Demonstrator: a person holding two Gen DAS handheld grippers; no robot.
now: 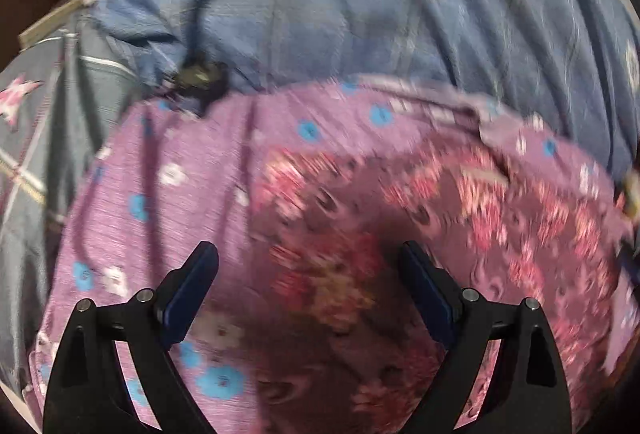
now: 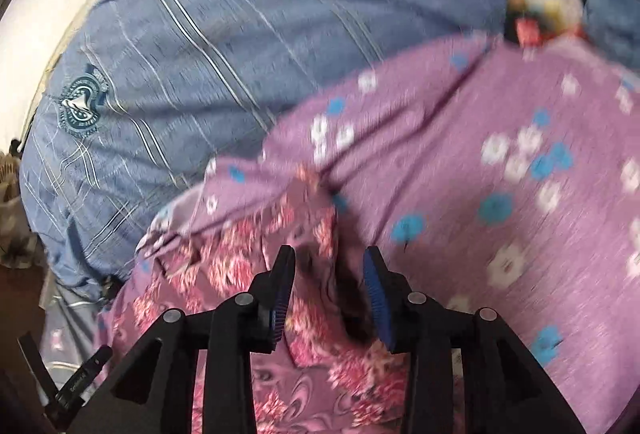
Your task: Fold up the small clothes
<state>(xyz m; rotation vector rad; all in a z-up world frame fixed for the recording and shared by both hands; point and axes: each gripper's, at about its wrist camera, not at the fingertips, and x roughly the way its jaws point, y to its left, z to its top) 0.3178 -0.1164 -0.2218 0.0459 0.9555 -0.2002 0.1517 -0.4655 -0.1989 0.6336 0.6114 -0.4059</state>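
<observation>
Nearest in, the right gripper [image 2: 329,298] has its jaws part-way apart with a dark, rose-printed fold of the purple floral garment [image 2: 460,194] standing up between them; the pads don't look pressed on it, so that ridge may flop back and undo the fold. The left gripper [image 1: 310,290] hangs spread wide over the same cloth, nothing between its fingers. Both views are smeared, and a quick grab could catch 2 layers, or snag the blue bedsheet [image 2: 208,46] underneath. The garment lies spread on that sheet, its far hem running from about 10 o'clock to 2 o'clock in the left view. Beyond the hem is open blue sheet, plenty of room. At 10 o'clock a small dark object [image 1: 198,76] lies just off the hem; farther out, other bedding crowds the edge.
</observation>
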